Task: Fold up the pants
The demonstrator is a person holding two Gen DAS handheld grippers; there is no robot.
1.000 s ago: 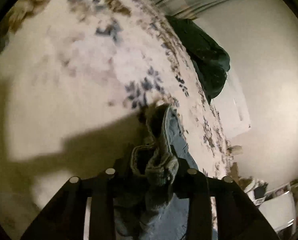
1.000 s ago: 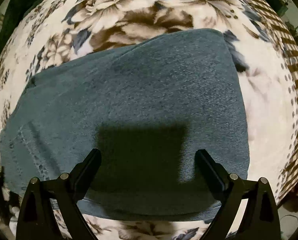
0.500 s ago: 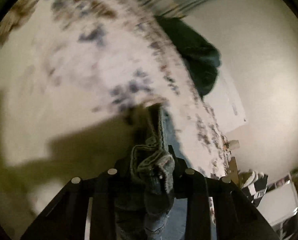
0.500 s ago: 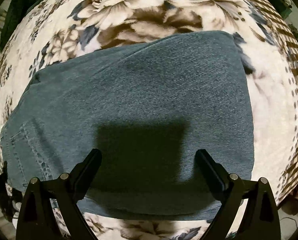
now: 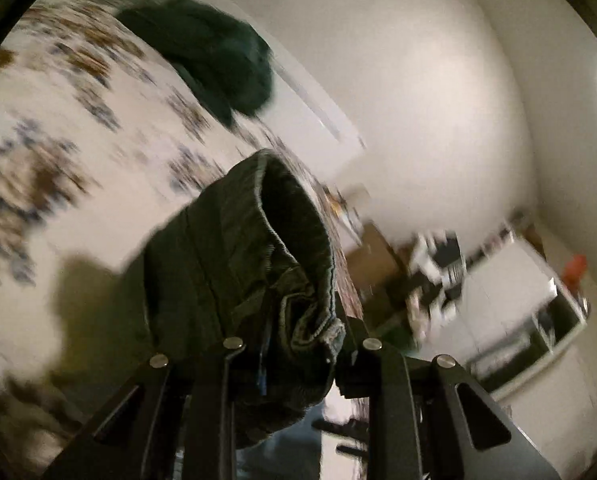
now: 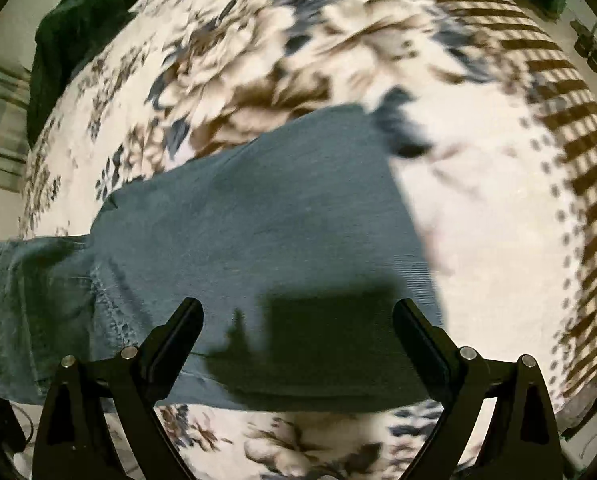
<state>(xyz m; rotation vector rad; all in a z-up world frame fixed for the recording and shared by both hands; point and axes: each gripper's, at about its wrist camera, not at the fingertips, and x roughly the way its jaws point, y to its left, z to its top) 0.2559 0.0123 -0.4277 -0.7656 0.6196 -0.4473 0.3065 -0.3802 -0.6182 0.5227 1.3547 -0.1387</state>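
While left tool point(image 5: 298, 344) pinches pants point(image 5: 250, 264), right tool point(image 6: 298, 320) spread above denim

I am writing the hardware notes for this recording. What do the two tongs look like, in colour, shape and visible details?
Both are the same build. The left tongs and the right tongs are matte black, with flat angular arms that have triangular cut-outs. Small round silver bolt heads sit on the arms. The right fingers are slim, dark, slanted bars. No cables, labels, sleeves or hands are visible.
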